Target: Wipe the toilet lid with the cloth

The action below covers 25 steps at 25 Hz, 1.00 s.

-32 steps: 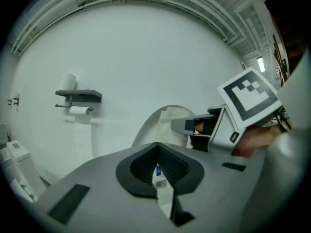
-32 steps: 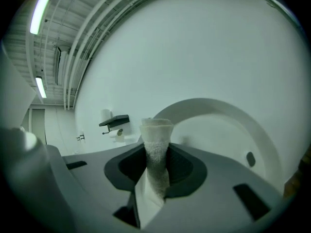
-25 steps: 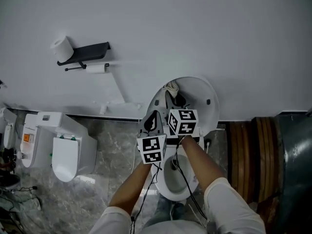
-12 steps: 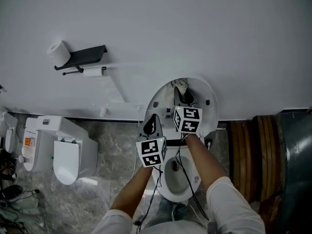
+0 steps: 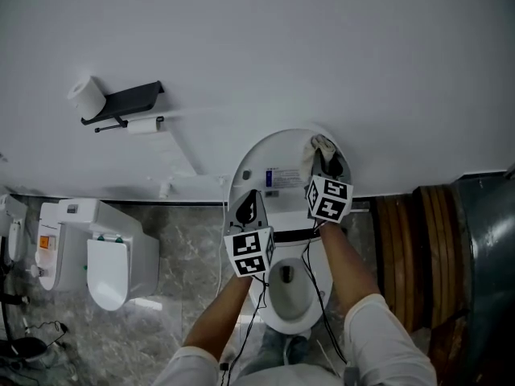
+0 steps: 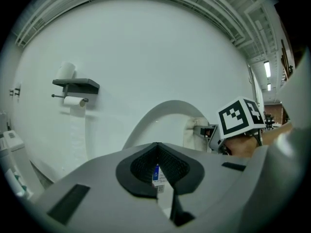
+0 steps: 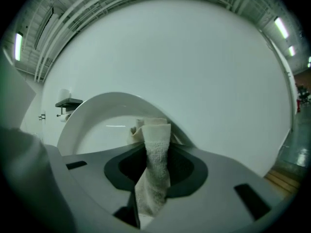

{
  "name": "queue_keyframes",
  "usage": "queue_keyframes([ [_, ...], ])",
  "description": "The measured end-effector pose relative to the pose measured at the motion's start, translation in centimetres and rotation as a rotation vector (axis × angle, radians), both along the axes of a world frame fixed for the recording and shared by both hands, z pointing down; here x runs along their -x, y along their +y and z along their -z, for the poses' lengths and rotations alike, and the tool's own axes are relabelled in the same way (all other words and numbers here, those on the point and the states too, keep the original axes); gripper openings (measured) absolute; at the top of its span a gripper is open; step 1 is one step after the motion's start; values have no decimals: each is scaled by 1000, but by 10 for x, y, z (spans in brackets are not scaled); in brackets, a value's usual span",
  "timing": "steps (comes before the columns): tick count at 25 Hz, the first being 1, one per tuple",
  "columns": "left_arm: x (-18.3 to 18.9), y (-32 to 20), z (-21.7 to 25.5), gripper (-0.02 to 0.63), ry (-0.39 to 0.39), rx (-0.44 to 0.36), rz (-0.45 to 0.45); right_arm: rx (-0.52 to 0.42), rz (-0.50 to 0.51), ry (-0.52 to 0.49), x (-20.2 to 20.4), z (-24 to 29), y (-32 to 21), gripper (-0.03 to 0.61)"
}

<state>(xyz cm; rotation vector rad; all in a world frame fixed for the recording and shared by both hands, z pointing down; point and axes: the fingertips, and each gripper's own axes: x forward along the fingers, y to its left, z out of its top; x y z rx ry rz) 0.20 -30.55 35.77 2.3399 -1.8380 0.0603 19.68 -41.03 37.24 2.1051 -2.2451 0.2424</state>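
Observation:
The white toilet lid (image 5: 273,163) stands raised against the wall. My right gripper (image 5: 328,164) is shut on a pale terry cloth (image 5: 323,145) and holds it against the lid's upper right rim. In the right gripper view the cloth (image 7: 154,154) hangs pinched between the jaws, with the lid (image 7: 104,115) curving behind it. My left gripper (image 5: 247,208) is shut with nothing in it and hovers in front of the lid's lower left part. From the left gripper view the lid (image 6: 163,118), the cloth (image 6: 194,132) and the right gripper's marker cube (image 6: 240,116) show.
The open toilet bowl (image 5: 291,289) lies below the grippers. A dark shelf (image 5: 122,101) with a paper roll (image 5: 83,95) hangs on the wall at left. Another white toilet (image 5: 105,252) stands on the marble floor at left. Wooden boards (image 5: 420,244) stand at right.
My right gripper has swept the cloth rightward across the lid, from the upper middle to the upper right rim. The left gripper has stayed almost still.

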Motion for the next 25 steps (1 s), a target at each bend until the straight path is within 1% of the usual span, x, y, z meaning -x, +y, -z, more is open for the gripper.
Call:
queue_keyframes([
  [3, 3, 1, 0, 12, -4, 2, 3, 9, -11, -4, -4, -3, -1, 97],
  [5, 10, 2, -2, 12, -4, 3, 17, -16, 26, -3, 10, 2, 5, 97],
  [8, 24, 8, -10, 12, -10, 18, 43, -95, 190, -7, 66, 13, 25, 97],
  [9, 30, 9, -12, 12, -14, 24, 54, -103, 243, -22, 87, 12, 31, 97],
  [12, 50, 15, -19, 12, -20, 41, 90, -69, 339, -85, 140, -2, 46, 97],
  [14, 65, 17, -22, 12, -24, 47, 114, -42, 382, -89, 170, -14, 53, 97],
  [16, 77, 19, -24, 12, -29, 49, 133, -18, 416, -71, 195, -25, 56, 97],
  [18, 85, 22, -26, 12, -24, 56, 146, 12, 415, -44, 208, -37, 53, 97],
  [20, 91, 24, -29, 12, -17, 62, 153, 33, 389, -14, 210, -46, 44, 97],
  [22, 94, 25, -32, 12, -15, 67, 155, 37, 364, 13, 204, -51, 37, 97],
  [25, 93, 27, -34, 12, -14, 71, 150, 25, 334, 42, 184, -50, 33, 97],
])
